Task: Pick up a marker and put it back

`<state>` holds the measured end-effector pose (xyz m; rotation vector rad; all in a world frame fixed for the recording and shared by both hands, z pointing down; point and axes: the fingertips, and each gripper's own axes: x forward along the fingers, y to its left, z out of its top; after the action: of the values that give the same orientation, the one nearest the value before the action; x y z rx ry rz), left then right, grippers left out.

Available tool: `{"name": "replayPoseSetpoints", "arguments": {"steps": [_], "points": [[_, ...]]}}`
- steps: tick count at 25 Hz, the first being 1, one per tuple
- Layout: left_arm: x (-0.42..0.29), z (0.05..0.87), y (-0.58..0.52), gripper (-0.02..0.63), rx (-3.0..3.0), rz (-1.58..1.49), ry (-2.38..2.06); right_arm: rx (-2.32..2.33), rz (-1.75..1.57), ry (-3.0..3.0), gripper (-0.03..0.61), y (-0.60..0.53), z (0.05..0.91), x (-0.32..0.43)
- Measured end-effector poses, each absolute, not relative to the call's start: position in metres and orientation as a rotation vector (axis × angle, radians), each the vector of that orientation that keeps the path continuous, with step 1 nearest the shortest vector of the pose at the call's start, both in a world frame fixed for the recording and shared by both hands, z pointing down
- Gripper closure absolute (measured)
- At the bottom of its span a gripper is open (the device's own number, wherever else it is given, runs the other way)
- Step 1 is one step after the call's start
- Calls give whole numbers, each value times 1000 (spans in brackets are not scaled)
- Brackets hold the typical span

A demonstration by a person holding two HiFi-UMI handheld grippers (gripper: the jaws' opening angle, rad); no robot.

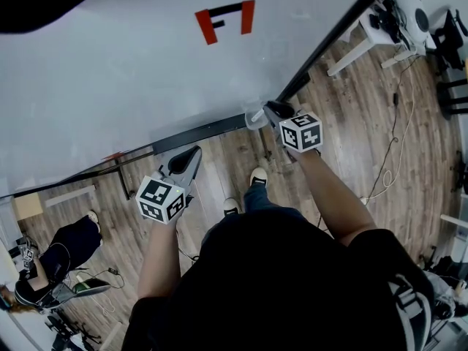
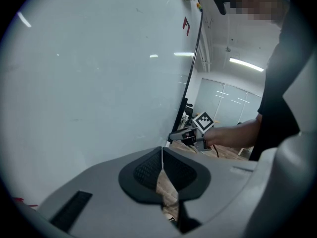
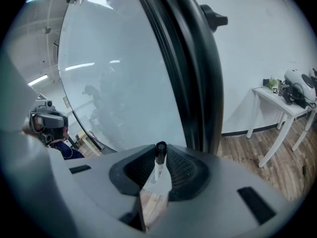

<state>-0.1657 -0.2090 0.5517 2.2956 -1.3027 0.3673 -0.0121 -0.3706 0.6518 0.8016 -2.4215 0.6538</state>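
In the head view the person is standing at a whiteboard and holding the right gripper against the board's lower corner, where a small clear holder is sitting on the black frame. The left gripper is hanging lower and well apart from it, near the bottom rail. The marker itself is not showing here. Judging from this, the step is taking hold of the marker at its holder. Doing it well is going to mean keeping the pinch centred on the barrel just under the cap, drawing it out along its own length rather than sideways, and staying clear of the frame so nothing is knocking it askew. In the left gripper view that gripper's fingers are lying pressed together at the tips, with only a slit of floor showing lower down and nothing between them. It is pointing past the board toward the other gripper and is taking no part. In the right gripper view the marker, white-bodied with a black cap, is standing upright between the two pads, close to the board's dark frame. The fingers are standing only as far apart as the barrel is thick, and both pads look to be pressing on its sides, so this gripper is pinching the marker.
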Motion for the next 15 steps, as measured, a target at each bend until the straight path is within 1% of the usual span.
{"name": "replayPoseSetpoints", "arguments": {"steps": [6,15], "points": [[-165,543,-203,594,2310,358,-1315,819,624,-2437,515,-369,638,-9],[-161,518,-195,594,2364,339,-1335,857,563,-2486,515,-361,595,-3]]}}
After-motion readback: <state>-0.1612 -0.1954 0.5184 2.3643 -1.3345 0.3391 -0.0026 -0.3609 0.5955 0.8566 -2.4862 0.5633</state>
